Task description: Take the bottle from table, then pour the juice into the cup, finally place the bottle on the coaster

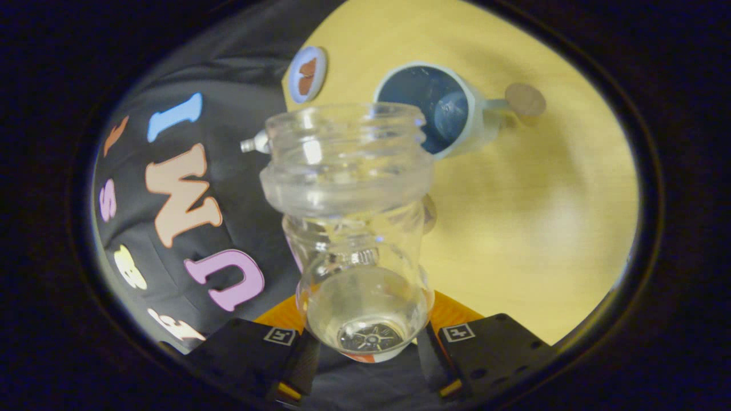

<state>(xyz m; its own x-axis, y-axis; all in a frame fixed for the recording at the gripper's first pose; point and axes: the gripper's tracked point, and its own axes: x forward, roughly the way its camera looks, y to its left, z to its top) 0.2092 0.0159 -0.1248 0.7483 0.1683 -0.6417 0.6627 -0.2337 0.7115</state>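
Fingers pinching the clear bottle at its base, one on each flank, both pressed against the glass. Bottle tipped far over, open mouth pointing away from the fingers toward 12 o'clock, threaded neck wide and uncapped, no liquid clearly visible inside. Cup just beyond the mouth at about 1 o'clock, light blue outside, dark blue within, seen from above; bottle lip overlapping the cup's near rim, touching or apart impossible to judge. Cup handle reaching toward 2 o'clock, ending at a small brown round piece. Round coaster with a brown figure at 11 o'clock, close to the counter edge, well apart from the cup. Counter edge running past the coaster and behind the bottle, dark cloth wall from 7 to 11 o'clock. Broad bare yellow counter from 2 to 5 o'clock. Whole view rolled sideways, counter tilted steeply.
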